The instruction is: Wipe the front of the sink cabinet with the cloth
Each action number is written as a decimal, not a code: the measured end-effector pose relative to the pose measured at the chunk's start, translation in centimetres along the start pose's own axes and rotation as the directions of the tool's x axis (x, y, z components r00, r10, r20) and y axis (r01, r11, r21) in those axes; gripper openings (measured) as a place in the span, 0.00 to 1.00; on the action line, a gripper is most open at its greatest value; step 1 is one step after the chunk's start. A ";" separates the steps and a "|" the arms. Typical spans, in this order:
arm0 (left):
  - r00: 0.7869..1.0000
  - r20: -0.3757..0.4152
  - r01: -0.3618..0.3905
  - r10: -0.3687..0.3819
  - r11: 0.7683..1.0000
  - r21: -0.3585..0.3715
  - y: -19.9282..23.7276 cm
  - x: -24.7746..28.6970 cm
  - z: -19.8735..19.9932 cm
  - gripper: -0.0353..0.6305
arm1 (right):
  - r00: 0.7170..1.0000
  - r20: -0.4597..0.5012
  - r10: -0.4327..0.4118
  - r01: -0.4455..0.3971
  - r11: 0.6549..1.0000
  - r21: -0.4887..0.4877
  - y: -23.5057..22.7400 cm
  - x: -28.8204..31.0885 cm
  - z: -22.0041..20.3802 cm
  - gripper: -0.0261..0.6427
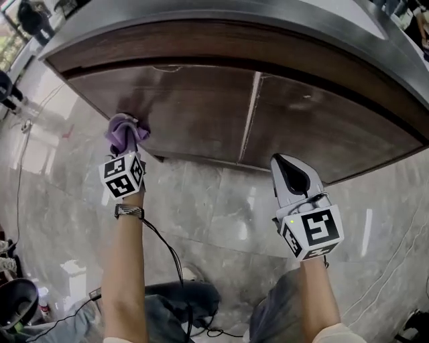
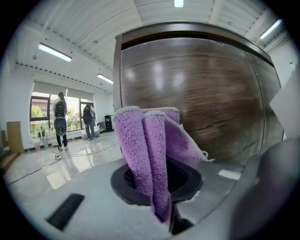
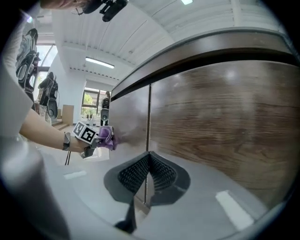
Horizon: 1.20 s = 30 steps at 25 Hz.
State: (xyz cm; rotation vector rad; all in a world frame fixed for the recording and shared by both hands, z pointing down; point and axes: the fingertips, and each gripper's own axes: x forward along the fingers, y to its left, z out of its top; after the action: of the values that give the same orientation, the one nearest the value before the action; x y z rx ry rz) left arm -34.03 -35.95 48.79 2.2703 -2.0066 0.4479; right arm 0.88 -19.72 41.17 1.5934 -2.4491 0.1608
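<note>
A purple fleece cloth (image 1: 123,132) is pinched in my left gripper (image 1: 126,144), which presses it against the dark wood front of the sink cabinet (image 1: 194,107), low on the left door. In the left gripper view the folded cloth (image 2: 150,154) stands up between the shut jaws, with the cabinet door (image 2: 206,93) just behind it. My right gripper (image 1: 289,175) hovers below the right door, jaws shut together and holding nothing. From the right gripper view, its ribbed pads (image 3: 161,174) meet, and the cloth (image 3: 106,138) shows far off at the left.
A vertical seam (image 1: 249,114) divides the two cabinet doors. A steel counter edge (image 1: 221,19) overhangs them. Glossy grey tile floor (image 1: 214,208) runs below. A cable (image 1: 167,251) trails from my left arm. Two people (image 2: 60,119) stand far off by windows.
</note>
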 end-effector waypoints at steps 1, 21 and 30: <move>1.000 0.009 0.002 -0.002 1.000 0.007 -0.9 0.1 -0.1 0.12 | 1.000 0.010 -0.014 0.014 1.000 0.001 -0.8 -0.2 -0.1 0.05; 0.987 0.050 0.152 -0.152 0.988 0.002 -15.6 -2.9 0.3 0.11 | 0.982 0.086 -0.167 0.165 0.986 0.028 -8.6 -9.4 -1.9 0.05; 0.955 0.048 0.293 -0.292 0.956 -0.007 -25.1 -5.0 2.0 0.11 | 0.961 0.091 -0.260 0.256 0.965 0.052 -13.1 -14.7 -2.8 0.05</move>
State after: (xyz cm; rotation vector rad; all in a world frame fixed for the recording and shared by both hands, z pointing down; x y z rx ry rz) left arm -9.60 -28.14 48.83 2.5336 -1.6428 0.3568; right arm 18.97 -11.40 40.02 1.9621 -2.2898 0.0916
